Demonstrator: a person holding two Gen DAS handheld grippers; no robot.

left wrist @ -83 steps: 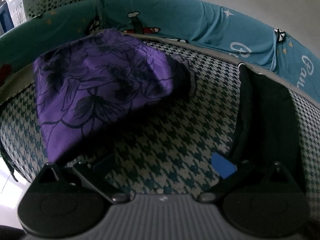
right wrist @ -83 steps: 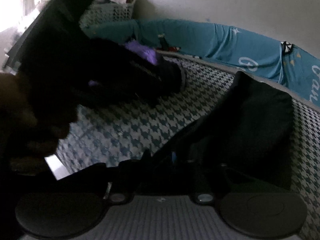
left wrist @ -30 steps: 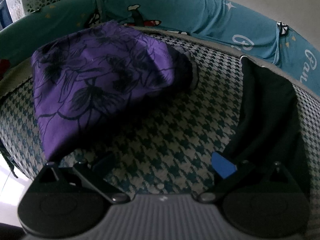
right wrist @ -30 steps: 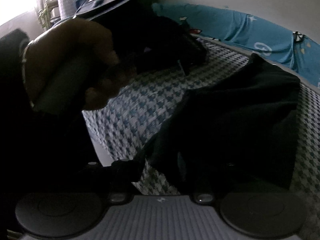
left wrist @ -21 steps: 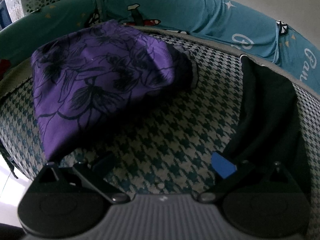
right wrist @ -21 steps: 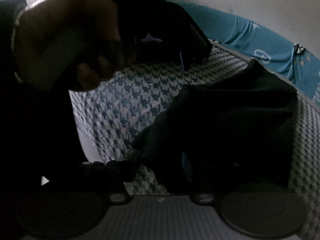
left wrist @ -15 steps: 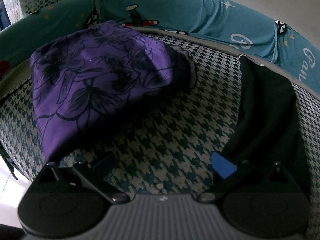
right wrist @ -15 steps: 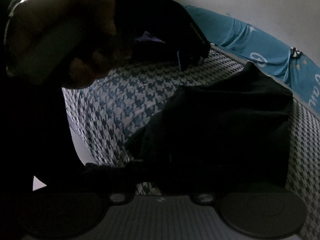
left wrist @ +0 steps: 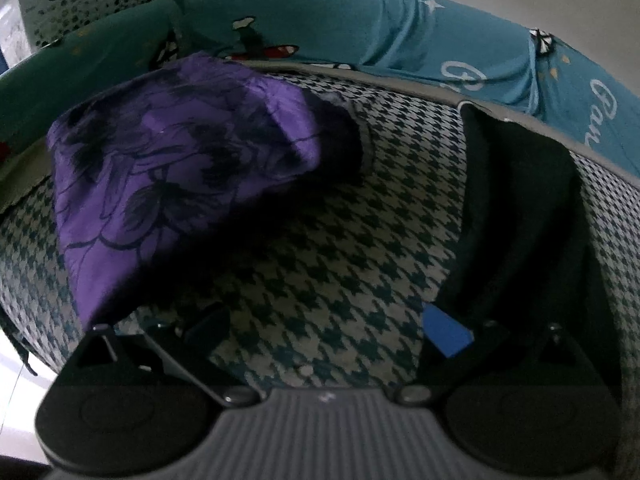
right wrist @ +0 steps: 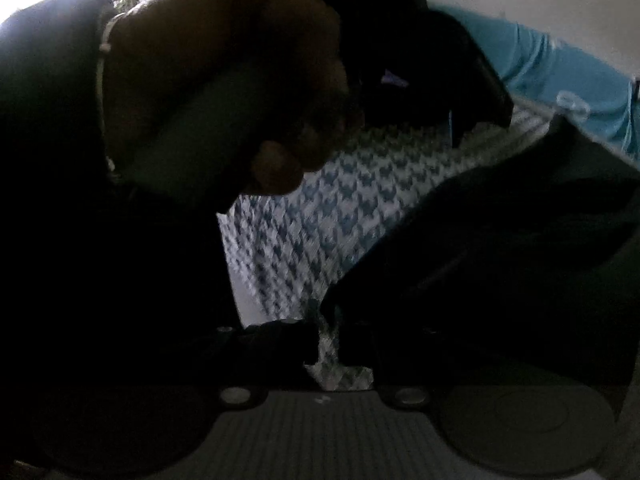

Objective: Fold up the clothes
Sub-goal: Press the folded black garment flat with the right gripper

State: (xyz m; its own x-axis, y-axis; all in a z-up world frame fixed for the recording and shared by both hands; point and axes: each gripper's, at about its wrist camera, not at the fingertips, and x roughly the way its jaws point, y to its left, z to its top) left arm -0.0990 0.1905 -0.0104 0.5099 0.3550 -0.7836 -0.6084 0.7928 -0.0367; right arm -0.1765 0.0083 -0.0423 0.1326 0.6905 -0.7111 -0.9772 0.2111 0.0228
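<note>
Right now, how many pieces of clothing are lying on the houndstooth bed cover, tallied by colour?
Purple floral-print garment: 1
Black garment: 1
Total: 2 garments on the teal-and-white houndstooth bed cover.

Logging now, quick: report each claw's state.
Left claw: open, holding nothing.
Right claw: nearly shut, jaws opening; black garment at its tips, grip cannot be told.
</note>
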